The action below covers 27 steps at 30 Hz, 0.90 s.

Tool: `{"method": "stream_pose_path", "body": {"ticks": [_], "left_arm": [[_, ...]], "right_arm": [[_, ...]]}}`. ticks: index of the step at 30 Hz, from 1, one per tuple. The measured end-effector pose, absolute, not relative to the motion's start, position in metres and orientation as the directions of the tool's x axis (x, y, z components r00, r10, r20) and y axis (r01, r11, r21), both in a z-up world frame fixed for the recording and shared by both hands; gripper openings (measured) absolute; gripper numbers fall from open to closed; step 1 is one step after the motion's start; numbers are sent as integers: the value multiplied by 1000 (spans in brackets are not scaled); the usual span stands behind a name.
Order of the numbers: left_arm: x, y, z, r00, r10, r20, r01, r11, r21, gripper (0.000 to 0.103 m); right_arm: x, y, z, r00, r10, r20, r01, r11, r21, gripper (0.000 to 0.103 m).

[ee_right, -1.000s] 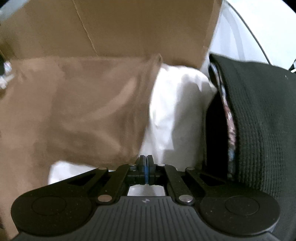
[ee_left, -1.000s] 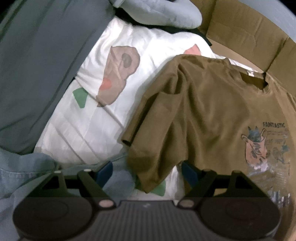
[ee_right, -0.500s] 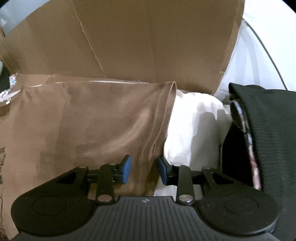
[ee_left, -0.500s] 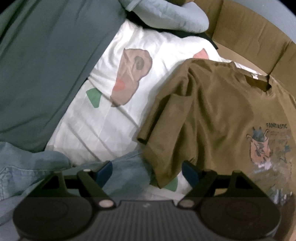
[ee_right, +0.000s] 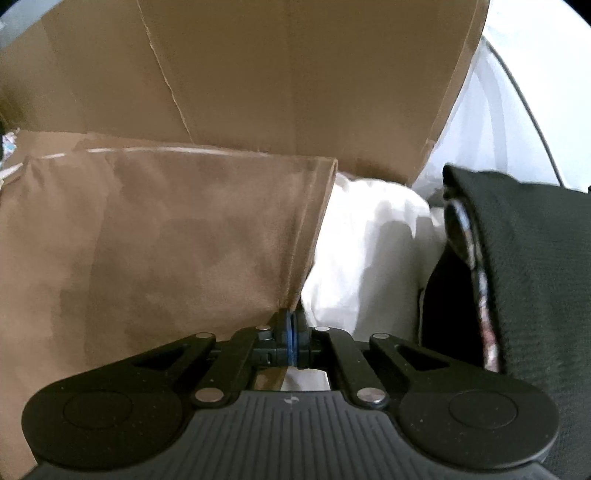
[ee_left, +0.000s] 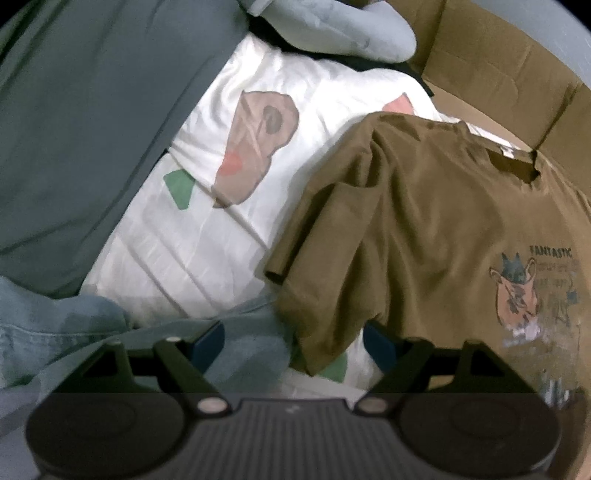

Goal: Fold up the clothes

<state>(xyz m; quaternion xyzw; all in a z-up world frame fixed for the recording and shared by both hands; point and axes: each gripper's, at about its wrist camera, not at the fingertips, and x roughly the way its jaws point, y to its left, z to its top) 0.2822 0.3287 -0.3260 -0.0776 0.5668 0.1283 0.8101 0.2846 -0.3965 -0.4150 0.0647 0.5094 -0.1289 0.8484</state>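
My left tool (ee_left: 293, 341) stands wide open, pointing steeply down, with nothing pinched between its blue pads. Just ahead of it and toward its right lies the brown T-shirt (ee_left: 424, 229), spread face up, its animal print (ee_left: 517, 291) and the word "FANTASTIC" off to the tool's far right. The shirt's short sleeve hangs down toward the gap between the pads, its hem near the right pad, but I cannot see any contact.

Under the shirt, ahead of the left tool, is a white garment (ee_left: 236, 155) with brown, pink and green patches. Farther ahead and left is a dark grey-green cloth (ee_left: 92, 129); close to the tool's left finger is blue denim (ee_left: 55, 321). A pale blue garment (ee_left: 343, 33) lies at the far end, with a cardboard box (ee_left: 498, 70) beyond it to the right.

My right tool (ee_right: 291, 334) is fully closed, and the brown T-shirt's (ee_right: 166, 240) edge runs straight down into the pinched pads, so I read it as gripping that hem. The shirt fills the space ahead and left of this tool. White cloth (ee_right: 369, 240) sits just ahead-right, a black knit garment (ee_right: 524, 277) farther right, and the cardboard wall (ee_right: 295, 74) stands beyond.
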Motion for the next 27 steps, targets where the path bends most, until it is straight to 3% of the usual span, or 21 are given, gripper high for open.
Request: {"method": "stream_pose_path", "body": {"ticks": [11, 15, 16, 22, 27], "left_arm": [[281, 334, -333, 349, 130, -928, -316, 949, 14, 84], [282, 342, -332, 370, 152, -917, -331, 943, 23, 83], [282, 344, -332, 373, 153, -915, -331, 943, 23, 80], [286, 352, -341, 402, 147, -904, -321, 947, 11, 57], [292, 363, -347, 419, 167, -892, -363, 932, 3, 45]], "right_arm": [[281, -384, -381, 492, -181, -852, 263, 963, -54, 6], [278, -365, -372, 554, -113, -825, 191, 982, -7, 20], [278, -359, -374, 556, -96, -825, 170, 985, 0, 27], [280, -345, -398, 513, -58, -856, 133, 991, 13, 27], [271, -357, -412, 446, -84, -891, 178, 984, -4, 26]]}}
